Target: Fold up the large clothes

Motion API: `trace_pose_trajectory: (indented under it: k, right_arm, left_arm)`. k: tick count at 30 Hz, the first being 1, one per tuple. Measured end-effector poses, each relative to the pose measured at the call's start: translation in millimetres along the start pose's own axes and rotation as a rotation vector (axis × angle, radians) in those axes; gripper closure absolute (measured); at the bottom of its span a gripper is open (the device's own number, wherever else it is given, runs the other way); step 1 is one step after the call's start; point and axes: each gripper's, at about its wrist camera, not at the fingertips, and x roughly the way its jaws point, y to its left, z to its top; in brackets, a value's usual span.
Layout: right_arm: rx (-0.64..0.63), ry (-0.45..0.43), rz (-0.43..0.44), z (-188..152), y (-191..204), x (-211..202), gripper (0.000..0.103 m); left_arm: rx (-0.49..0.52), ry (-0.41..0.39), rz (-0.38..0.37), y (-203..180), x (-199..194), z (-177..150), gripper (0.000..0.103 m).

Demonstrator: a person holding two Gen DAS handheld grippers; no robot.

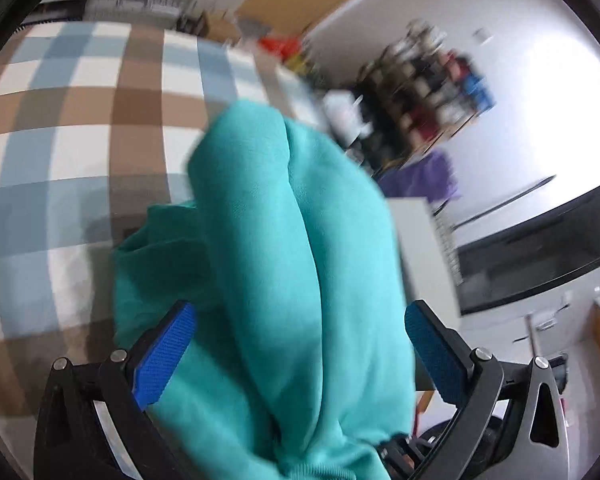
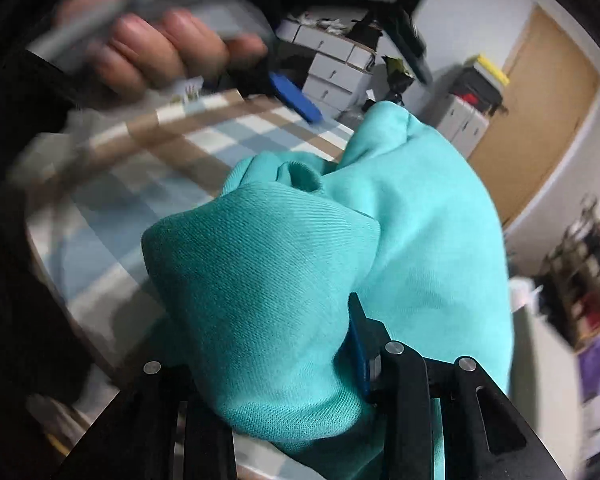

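Fingers [image 1: 432, 346] spread, teal garment [image 1: 284, 264] between, folds running lengthwise away from camera.

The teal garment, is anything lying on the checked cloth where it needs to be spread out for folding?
Nothing visible. The teal garment is bunched on the checked cloth, whose visible part is bare.

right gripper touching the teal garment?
Touching. The right wrist view shows the teal garment bunched between the right gripper fingers, lying against its blue pad and covering the other finger.
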Motion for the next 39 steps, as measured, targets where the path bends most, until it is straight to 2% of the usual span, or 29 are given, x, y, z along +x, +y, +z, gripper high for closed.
trace_pose_trajectory:
  k: [2, 3, 5, 6, 8, 9, 13, 16, 18, 19, 22, 23, 24, 26, 29, 31, 34, 35, 37, 38, 39]
  right_arm:
    - [0.065, -0.020, 0.065, 1, -11, 0, 0.066]
    - [0.077, -0.026, 0.083, 2, -12, -2, 0.066]
    - [0.093, -0.035, 0.107, 1, -17, -2, 0.066]
    - [0.097, -0.036, 0.108, 1, -17, -2, 0.066]
    - [0.100, -0.040, 0.116, 2, -18, -3, 0.062]
    - [0.108, -0.046, 0.134, 1, -18, -5, 0.059]
    - [0.191, -0.057, 0.238, -1, -30, -14, 0.056]
    - [0.303, -0.080, 0.389, -6, -56, -23, 0.056]
    - [0.375, -0.090, 0.491, -11, -75, -28, 0.056]
    - [0.386, -0.090, 0.517, -14, -82, -32, 0.056]
    - [0.337, -0.059, 0.502, -14, -82, -42, 0.054]
    - [0.305, -0.045, 0.497, -12, -77, -46, 0.047]
    - [0.280, -0.033, 0.506, -12, -75, -51, 0.029]
    - [0.242, -0.038, 0.548, -12, -67, -62, 0.004]
    - [0.257, -0.070, 0.564, -11, -76, -80, 0.004]
    - [0.357, -0.099, 0.581, -6, -103, -78, 0.004]
    - [0.493, -0.041, 0.485, -3, -144, -44, 0.004]
    - [0.523, -0.037, 0.488, -1, -153, -35, 0.007]
    - [0.581, 0.007, 0.489, 2, -167, -11, 0.024]
    - [0.611, 0.054, 0.497, 1, -171, 4, 0.036]
    - [0.616, 0.061, 0.509, -1, -171, 11, 0.036]
  left_arm:
    - [0.026, 0.047, 0.026, -10, 14, 8, 0.004]
    - [0.041, 0.059, 0.029, -15, 18, 11, 0.011]
    - [0.051, 0.090, 0.052, -22, 24, 14, 0.060]
    - [0.050, 0.099, 0.052, -24, 26, 16, 0.062]
    - [0.069, 0.101, 0.079, -29, 24, 15, 0.074]
    - [0.071, 0.101, 0.090, -30, 21, 16, 0.074]
    - [0.110, 0.101, 0.131, -37, 9, 9, 0.080]
    - [0.155, 0.097, 0.168, -36, 4, 5, 0.082]
    - [0.151, 0.105, 0.164, -28, 4, 2, 0.082]
    - [0.148, 0.107, 0.163, -24, 3, 1, 0.082]
    - [0.131, 0.100, 0.163, -16, 7, -1, 0.082]
    - [0.113, 0.098, 0.157, -11, 7, -1, 0.082]
    - [0.093, 0.099, 0.140, -7, 7, -1, 0.082]
    - [0.071, 0.092, 0.121, -5, 3, -2, 0.082]
    - [0.087, 0.075, 0.114, -8, -4, -10, 0.083]
    - [0.091, 0.076, 0.107, -4, -6, -17, 0.084]
    - [0.064, 0.084, 0.107, 15, -7, -31, 0.085]
    - [0.051, 0.091, 0.113, 21, -6, -36, 0.085]
    - [0.044, 0.078, 0.122, 28, -11, -44, 0.086]
    - [0.045, 0.067, 0.124, 29, -17, -47, 0.086]
    - [0.043, 0.057, 0.125, 28, -23, -48, 0.086]
